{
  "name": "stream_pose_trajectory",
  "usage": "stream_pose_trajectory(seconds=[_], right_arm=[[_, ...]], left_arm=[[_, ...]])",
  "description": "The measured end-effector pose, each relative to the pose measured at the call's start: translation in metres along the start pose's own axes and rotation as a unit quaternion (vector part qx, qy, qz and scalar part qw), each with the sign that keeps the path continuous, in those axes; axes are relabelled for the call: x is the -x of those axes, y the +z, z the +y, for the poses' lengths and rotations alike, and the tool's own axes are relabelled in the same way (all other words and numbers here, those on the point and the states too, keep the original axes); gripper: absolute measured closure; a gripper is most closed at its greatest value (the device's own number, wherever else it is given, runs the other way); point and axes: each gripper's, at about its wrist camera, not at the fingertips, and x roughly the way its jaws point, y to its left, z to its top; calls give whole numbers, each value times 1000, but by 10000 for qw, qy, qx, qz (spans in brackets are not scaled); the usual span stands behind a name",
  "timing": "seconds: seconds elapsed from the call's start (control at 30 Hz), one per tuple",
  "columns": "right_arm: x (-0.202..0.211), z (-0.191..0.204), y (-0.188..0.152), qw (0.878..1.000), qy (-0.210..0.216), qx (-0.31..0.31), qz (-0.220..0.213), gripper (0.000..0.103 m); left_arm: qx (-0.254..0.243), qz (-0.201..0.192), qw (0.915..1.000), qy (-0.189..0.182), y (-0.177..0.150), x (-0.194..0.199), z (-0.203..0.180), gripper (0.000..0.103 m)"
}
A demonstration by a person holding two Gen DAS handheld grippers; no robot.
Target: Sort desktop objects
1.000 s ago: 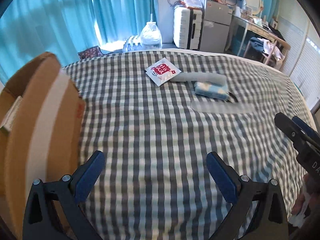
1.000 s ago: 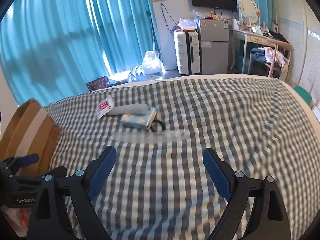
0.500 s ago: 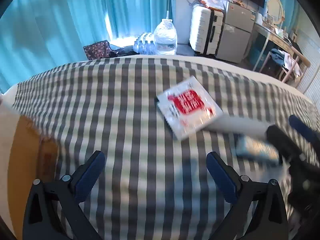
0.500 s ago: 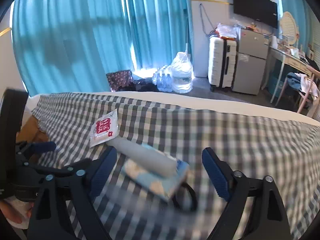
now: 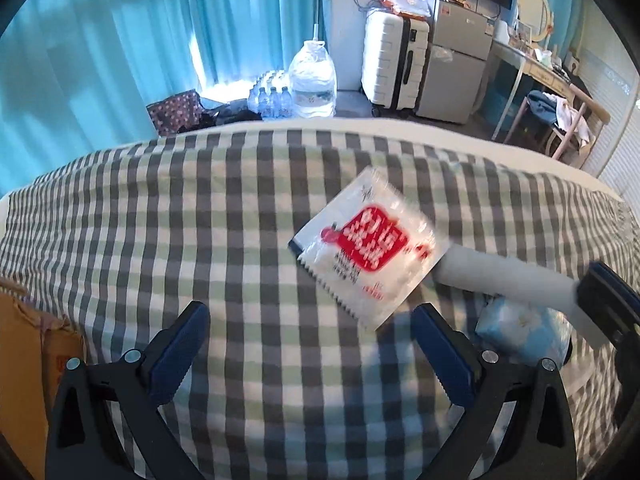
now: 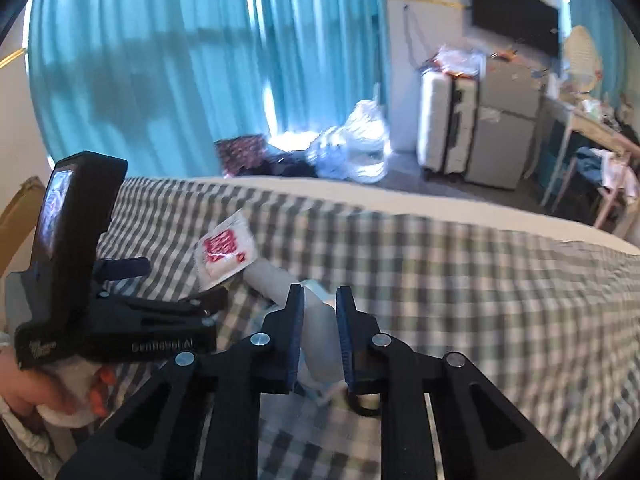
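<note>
On the checked cloth point(image 5: 200, 220) lies a white sachet with a red label point(image 5: 366, 244), just beyond my left gripper point(image 5: 308, 312), which is open and holds nothing. A white tube point(image 5: 500, 272) rests partly under the sachet and across a light blue tissue pack point(image 5: 520, 324). My right gripper point(image 6: 319, 292) is closing, with the white tube point(image 6: 272, 280) between its pads, which press on it. The same gripper point(image 5: 600, 292) shows at the right edge of the left wrist view, on the tube's end. A black ring point(image 6: 362, 404) lies under the right fingers.
A cardboard box point(image 5: 24, 360) stands at the left edge of the cloth. Beyond the far edge are water bottles point(image 5: 312, 80), a white suitcase point(image 5: 392, 64), a small fridge point(image 5: 456, 60) and a desk with a chair point(image 5: 560, 120). A hand point(image 6: 40, 392) holds the left gripper.
Both grippers have moved forward and down toward the sachet, tube and tissue pack. The right jaws, wide apart before, have closed around the white tube. The left jaws stay apart.
</note>
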Motion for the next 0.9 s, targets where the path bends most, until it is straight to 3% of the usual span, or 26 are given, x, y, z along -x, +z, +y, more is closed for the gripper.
stream_pose_trajectory(seconds=[0.07,0.23,0.3,0.37,0.4,0.43,0.47,0.5,0.53,0.6,0.7,0.9], right_arm=[[10,-6,-1,9998,-67,-201,4,101],[35,-47,-9,9961,-199,-859,-2,101],[38,-61,-14,9948,-165,-1009,18,100],[39,-63,-14,9946,29,-1034,-17,100],[39,-60,-11,9951,91,-975,-103,94],[37,-54,-8,9957,236,-878,-165,81],[32,-47,-2,9961,419,-743,-210,71],[28,-39,1,9965,471,-651,-217,54],[24,-31,4,9971,497,-527,-227,52],[8,-13,5,9991,392,-154,-103,52],[-17,1,-3,9993,-15,158,344,85],[12,-14,-6,9991,-227,-317,183,87]], left_arm=[[-74,63,9999,-120,7,-5,-5,0],[-754,-167,9970,-9,19,-23,-26,0],[-931,-450,9946,-123,20,-26,-26,0],[-893,-438,9945,-329,20,-28,-20,1],[-865,-433,9946,-366,20,-27,-19,9],[-837,-444,9947,-404,18,-25,-17,16],[-832,-452,9945,-458,17,-21,-16,33],[-863,-456,9940,-490,14,-18,-17,49],[-936,-430,9933,-528,12,-15,-19,55],[-1011,-356,9924,-607,8,-9,-22,71],[-910,-208,9928,-757,2,-4,-20,77],[-681,-24,9919,-1069,-5,4,-12,98]])
